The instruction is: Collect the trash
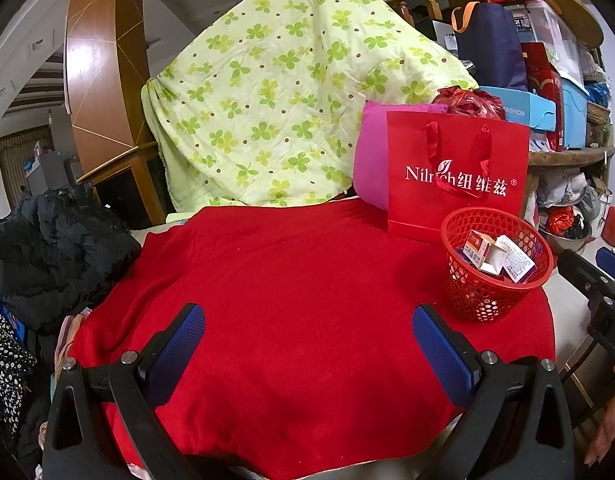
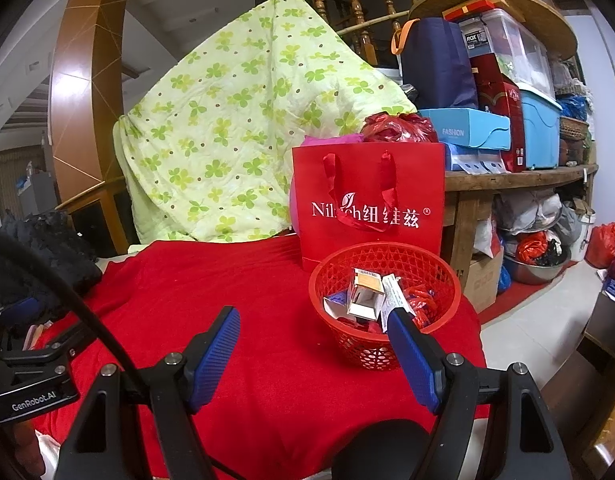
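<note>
A red mesh basket (image 1: 483, 292) (image 2: 359, 344) stands on the red cloth (image 1: 291, 300) (image 2: 235, 280) near its right edge. Inside lie small crushed cartons (image 1: 497, 258) (image 2: 367, 294) and red wrappers (image 2: 421, 304). My left gripper (image 1: 309, 330) hovers open over bare cloth, left of the basket, nothing between its blue pads. My right gripper (image 2: 313, 330) is open too, just in front of the basket, with its right finger (image 2: 413, 354) overlapping the rim; nothing is held. The body of the other gripper shows at each view's edge.
A red paper bag (image 1: 457, 176) (image 2: 367, 204) stands behind the basket, with a pink cushion (image 1: 371, 160) and a green clover quilt (image 1: 275, 92) (image 2: 227, 128). Black clothing (image 1: 55, 248) lies at left. Cluttered wooden shelves (image 2: 519, 176) and tiled floor (image 2: 539, 328) are at right.
</note>
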A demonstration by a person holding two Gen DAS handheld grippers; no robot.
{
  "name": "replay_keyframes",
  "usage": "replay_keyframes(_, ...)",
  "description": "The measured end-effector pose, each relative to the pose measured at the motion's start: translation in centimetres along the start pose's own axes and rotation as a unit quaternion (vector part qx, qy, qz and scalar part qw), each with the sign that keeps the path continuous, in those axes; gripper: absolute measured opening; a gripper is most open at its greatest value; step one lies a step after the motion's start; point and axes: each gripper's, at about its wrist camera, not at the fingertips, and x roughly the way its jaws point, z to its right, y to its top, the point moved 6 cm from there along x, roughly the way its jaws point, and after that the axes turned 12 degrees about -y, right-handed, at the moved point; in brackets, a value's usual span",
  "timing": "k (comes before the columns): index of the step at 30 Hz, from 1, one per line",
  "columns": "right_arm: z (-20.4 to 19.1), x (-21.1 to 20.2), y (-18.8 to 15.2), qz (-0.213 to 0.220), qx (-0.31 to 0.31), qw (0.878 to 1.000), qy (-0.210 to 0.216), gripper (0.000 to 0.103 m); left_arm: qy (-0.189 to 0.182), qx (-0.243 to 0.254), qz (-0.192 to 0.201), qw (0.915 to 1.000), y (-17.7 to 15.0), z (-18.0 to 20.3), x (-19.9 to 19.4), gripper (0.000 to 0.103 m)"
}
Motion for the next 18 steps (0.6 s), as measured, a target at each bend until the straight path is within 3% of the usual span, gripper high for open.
replay_keyframes(18,0.43,0.56,-0.13,-0.003,0.002,1.0,-0.001,0.079,-0.005,0.004,-0.009,0.9999,-0.35,0.29,0.56,0.103)
